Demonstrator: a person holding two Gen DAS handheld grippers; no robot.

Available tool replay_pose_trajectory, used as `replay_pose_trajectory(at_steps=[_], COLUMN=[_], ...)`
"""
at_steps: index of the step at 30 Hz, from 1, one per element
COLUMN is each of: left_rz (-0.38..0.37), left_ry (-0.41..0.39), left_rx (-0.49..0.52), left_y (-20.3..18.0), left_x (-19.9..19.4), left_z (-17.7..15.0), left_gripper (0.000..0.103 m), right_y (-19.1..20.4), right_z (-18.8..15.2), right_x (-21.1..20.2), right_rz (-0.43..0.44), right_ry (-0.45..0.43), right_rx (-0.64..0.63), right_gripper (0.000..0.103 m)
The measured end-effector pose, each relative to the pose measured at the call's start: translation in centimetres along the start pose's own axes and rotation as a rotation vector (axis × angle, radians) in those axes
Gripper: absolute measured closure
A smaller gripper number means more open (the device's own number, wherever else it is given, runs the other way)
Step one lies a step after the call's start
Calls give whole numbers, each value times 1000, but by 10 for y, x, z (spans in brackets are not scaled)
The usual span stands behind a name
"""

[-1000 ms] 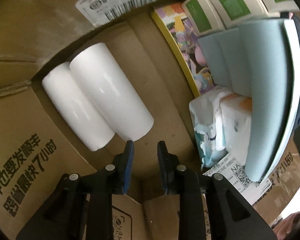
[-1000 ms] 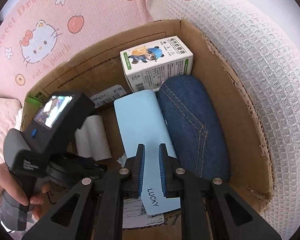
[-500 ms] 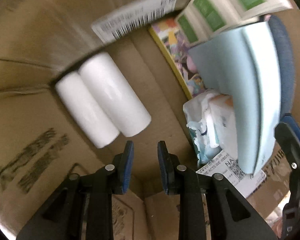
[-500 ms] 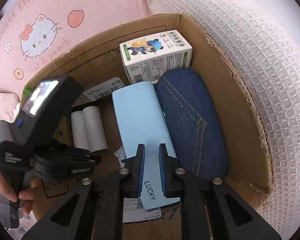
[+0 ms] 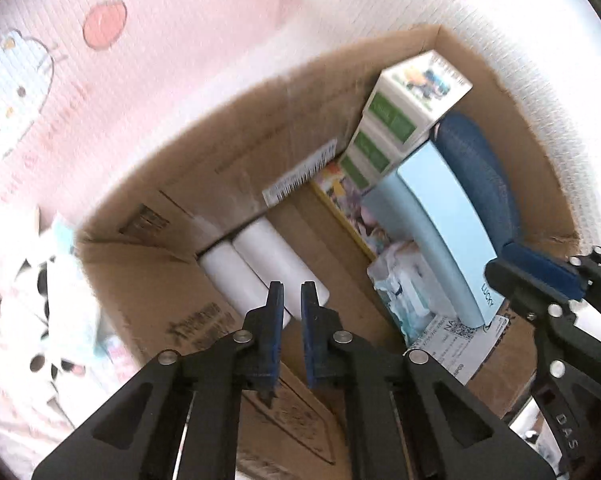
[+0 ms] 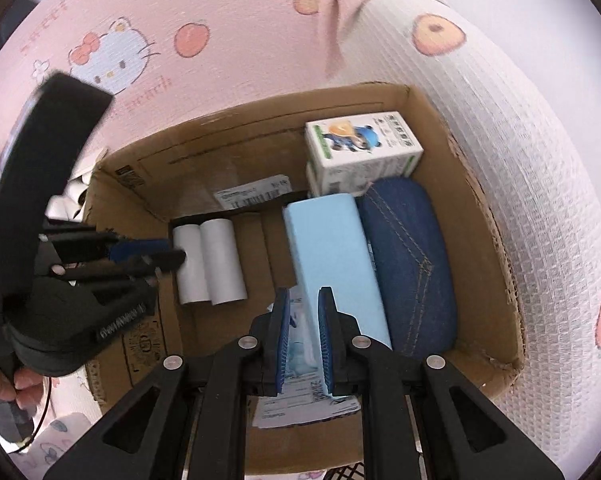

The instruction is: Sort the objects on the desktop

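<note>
A cardboard box (image 6: 476, 216) holds the sorted things. Along its right wall lies a rounded, denim-covered case (image 6: 412, 264) with tan stitching, and touching its left side stands a smooth light-blue case (image 6: 332, 256), long and rectangular, with "LUCKY" printed near its near end in the left wrist view (image 5: 444, 240). At the far right corner a white carton with green panels and a cartoon panda (image 6: 360, 148) sits against the far wall, its near edge over the far ends of both cases. Two glossy white cylinders (image 6: 210, 260) lie side by side, touching, against the left part of the box floor, their far ends toward the far wall. Between the cylinders and the blue case the brown floor is bare, and a crinkled plastic packet with pale blue print (image 5: 404, 292) lies at the near foot of the blue case, beside a white shipping label (image 5: 456, 336). A thin yellow-edged picture card (image 5: 340, 196) stands along the left flank of the blue case.

The box rests on a bed covered by a pink Hello Kitty cloth (image 6: 220, 24) and a white waffle-weave blanket (image 6: 540, 208).

The right claw (image 6: 303, 344) hovers at the near end of the blue case, its blue pads narrowly parted and holding nothing. The left claw (image 5: 291, 336) hangs above the near ends of the cylinders, its pads likewise slightly apart and empty.
</note>
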State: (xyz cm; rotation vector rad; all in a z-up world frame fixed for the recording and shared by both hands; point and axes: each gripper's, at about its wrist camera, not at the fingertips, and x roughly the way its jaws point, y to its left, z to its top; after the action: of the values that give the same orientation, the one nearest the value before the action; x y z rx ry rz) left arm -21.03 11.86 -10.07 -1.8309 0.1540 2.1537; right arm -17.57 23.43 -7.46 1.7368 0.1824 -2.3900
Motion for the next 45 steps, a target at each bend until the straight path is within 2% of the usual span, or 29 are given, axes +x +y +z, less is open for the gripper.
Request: replay_pose_trajectory(at_steps=[4,5,8,12,16,20,23,25,28,32,38,42,45], left_rz=[-67,-80,-153,-239,-246,-263,-183,-134,-105,-53,8,-22,-24], left_ry=[-84,-100,-189,-323,-439,-563,-650,-677,-680,-647,-604,-569,-546], left_rx=[32,34,27,1,-7,-24,-4,7,-10,-66,-233,-419,-520], left_y=[15,17,28,48,61,70,71,73,86,115,171,216,244], left_x=[-2,7,17,3,-16,-27,-37,-42,-43,-37,-27,-14,-5], left_z=[-5,-9,-17,-36,-59,-91,-117,-132,-155,-185,-227,-257,-273], left_gripper=[94,94,94,94,94,94,94,94,94,94,94,93,92], right_y=[12,15,22,31,36,52,67,80,105,141,193,220,243], right_z=[0,-1,-4,-9,-17,-31,-39,-44,-53,-63,-71,-78,-87], right_x=[0,0,-1,-5,-10,-22,-34,-42,-52,-52,-35,-17,1], right_rz=[-22,-28,-50,-87,-92,-71,-47,-42,-46,-57,-17,55,122], right_ry=[10,12,11,-12,-63,-174,-270,-334,-427,-485,-499,-492,-474], right_rx=[-30,-37,-59,-89,-94,-115,-153,-192,-278,-390,-473,-454,-462], right_gripper=[92,92,92,92,92,92,92,92,92,92,92,92,92])
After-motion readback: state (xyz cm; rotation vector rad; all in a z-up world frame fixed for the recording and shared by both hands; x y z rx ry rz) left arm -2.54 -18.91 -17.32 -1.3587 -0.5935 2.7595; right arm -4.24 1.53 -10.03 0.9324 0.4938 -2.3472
